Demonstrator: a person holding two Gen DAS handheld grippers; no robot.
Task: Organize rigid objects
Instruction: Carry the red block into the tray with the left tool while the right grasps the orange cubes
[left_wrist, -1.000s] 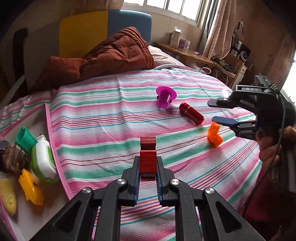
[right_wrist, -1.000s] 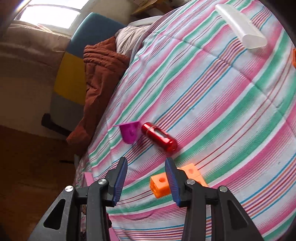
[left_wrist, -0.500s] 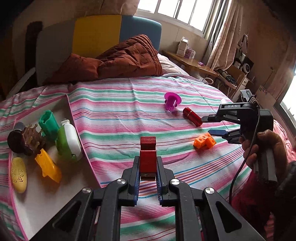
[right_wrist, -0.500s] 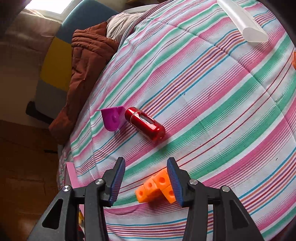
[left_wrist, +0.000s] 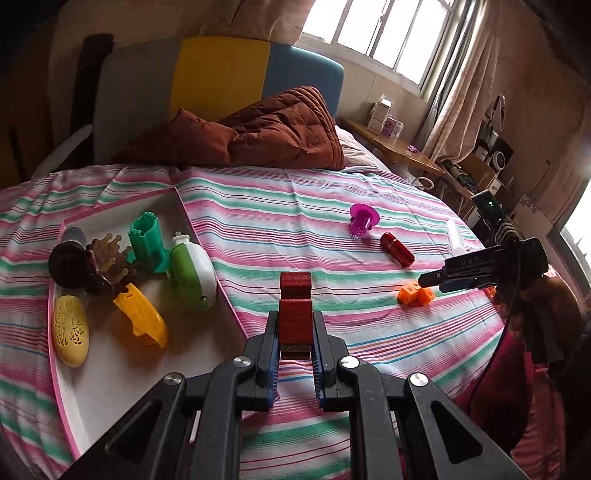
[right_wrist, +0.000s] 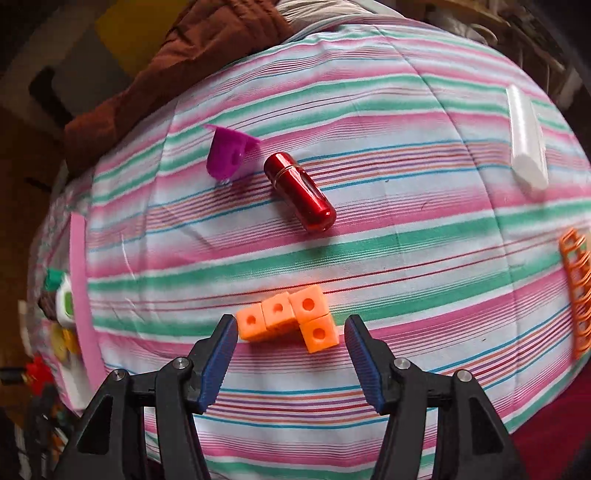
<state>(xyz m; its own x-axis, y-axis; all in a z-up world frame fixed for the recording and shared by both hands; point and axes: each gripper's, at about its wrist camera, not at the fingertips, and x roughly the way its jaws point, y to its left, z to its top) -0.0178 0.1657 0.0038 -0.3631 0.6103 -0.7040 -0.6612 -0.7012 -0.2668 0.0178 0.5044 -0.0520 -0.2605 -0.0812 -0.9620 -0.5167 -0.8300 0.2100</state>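
My left gripper (left_wrist: 294, 334) is shut on a dark red block piece (left_wrist: 294, 308), held above the striped bed beside the pink-rimmed white tray (left_wrist: 207, 254). The tray holds a green and white bottle (left_wrist: 192, 271), a green piece (left_wrist: 147, 242), a yellow piece (left_wrist: 142, 321) and others. My right gripper (right_wrist: 291, 341) points down at an orange piece of joined cubes (right_wrist: 290, 319) on the bed; its jaws are opening and stand either side of the cubes, apart from them. The left wrist view shows the right gripper (left_wrist: 430, 282) just right of the orange cubes (left_wrist: 415, 294).
A red capsule (right_wrist: 300, 192), a purple cup-shaped piece (right_wrist: 226, 153), a white tube (right_wrist: 526, 142) and an orange lattice piece (right_wrist: 578, 288) lie on the bed. A brown quilt (left_wrist: 266, 133) is heaped at the headboard. A person's hand (left_wrist: 546, 299) holds the right gripper.
The left gripper has carried the red block leftward, bringing the tray fully into view. The right gripper has rolled and tipped down over the orange cubes, and its jaws have spread wider.
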